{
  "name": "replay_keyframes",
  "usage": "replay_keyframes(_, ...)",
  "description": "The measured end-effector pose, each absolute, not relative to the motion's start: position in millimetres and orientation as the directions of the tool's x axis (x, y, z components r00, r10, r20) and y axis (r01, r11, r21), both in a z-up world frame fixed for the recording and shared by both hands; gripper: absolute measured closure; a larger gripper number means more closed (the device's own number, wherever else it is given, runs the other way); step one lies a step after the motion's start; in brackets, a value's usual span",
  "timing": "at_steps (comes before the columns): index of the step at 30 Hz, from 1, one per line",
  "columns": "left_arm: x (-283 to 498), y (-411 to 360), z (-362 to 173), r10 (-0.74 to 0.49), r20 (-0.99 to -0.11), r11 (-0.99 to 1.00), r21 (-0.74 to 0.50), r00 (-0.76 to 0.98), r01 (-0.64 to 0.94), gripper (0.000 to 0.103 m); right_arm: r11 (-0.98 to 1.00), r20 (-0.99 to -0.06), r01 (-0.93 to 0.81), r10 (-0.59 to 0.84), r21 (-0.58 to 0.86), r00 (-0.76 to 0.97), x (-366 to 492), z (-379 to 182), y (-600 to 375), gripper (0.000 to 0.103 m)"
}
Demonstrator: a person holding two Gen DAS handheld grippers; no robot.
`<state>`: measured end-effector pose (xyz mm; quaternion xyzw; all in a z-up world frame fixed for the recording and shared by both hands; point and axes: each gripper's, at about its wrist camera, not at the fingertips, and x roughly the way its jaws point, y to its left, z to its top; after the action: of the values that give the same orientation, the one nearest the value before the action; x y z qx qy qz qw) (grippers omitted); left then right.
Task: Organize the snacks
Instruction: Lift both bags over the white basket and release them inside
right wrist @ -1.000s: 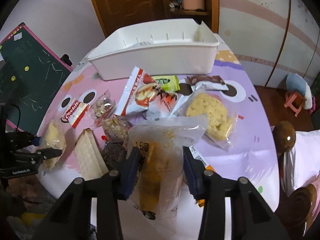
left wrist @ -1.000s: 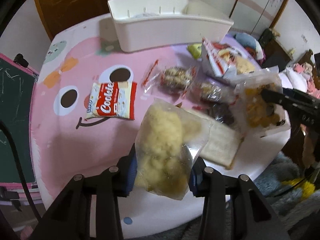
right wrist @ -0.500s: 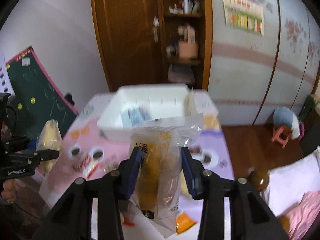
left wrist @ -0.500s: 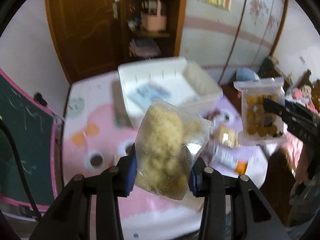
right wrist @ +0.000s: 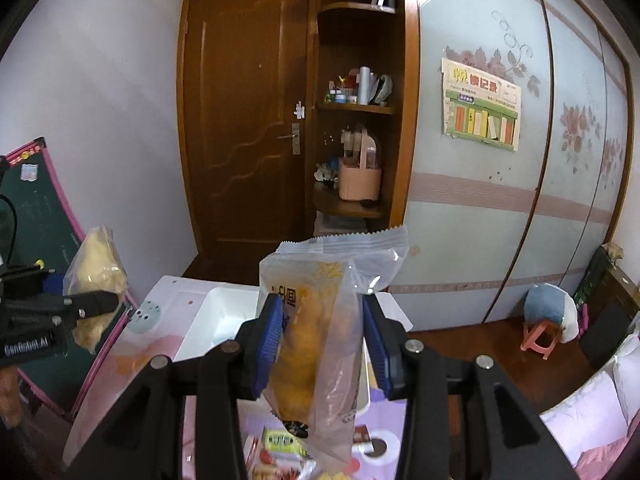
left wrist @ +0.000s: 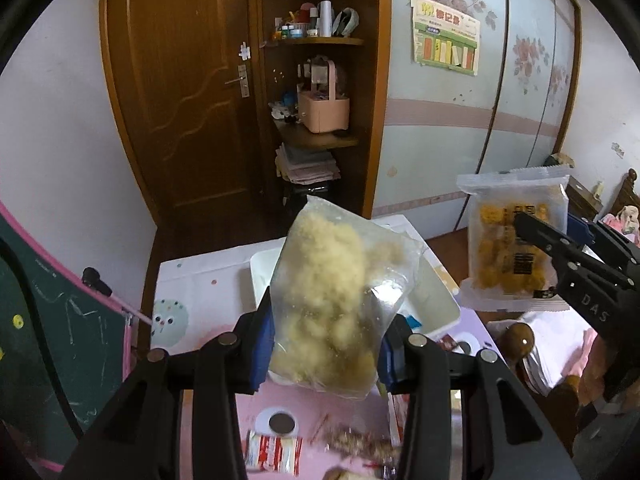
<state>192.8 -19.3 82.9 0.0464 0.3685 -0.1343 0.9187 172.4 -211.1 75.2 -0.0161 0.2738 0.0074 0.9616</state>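
While both bags hang clear above the bench (left wrist: 200, 280), each is pinched across its middle, which keeps the loose plastic from slipping. Nearest in the left wrist view, the left hand-held gripper (left wrist: 326, 344) is closed partway on a clear bag of pale crumbly snack (left wrist: 332, 304); its blue pads press the bag's two sides, and the bag stands up between them, tilted a little. In the right wrist view the right hand-held gripper (right wrist: 322, 338) likewise clamps a clear bag of yellow pieces (right wrist: 310, 344) by its sides, the crimped top edge rising above the pads and the bottom drooping below. Under both, leftover snacks lie on the pink bench: a red-and-white cookie packet (left wrist: 272, 452) and other wrappers at the lower edge. Just beyond the held bags sits the white bin (right wrist: 224, 320), open side up on the bench, likely where the bags belong, so holding them high should let them pass over its wall. Farther off stand a wooden door (right wrist: 244, 120) and a shelf with a pink basket (right wrist: 358, 180).
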Motion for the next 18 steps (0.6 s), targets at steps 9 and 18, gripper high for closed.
replay_keyframes(9, 275, -42, -4, -0.202, -0.788, 0.963, -0.051, 0.581, 0.265, 0.062, 0.999, -0.677, -0.031, 0.016, -0.010, 0.736, 262, 6, -207, 0.062)
replay_keyframes(18, 325, -43, -78, -0.166, -0.868, 0.970, -0.059, 0.467, 0.235, 0.041, 0.995, -0.795, -0.091, 0.087, 0.041, 0.601, 309, -60, -195, 0.061)
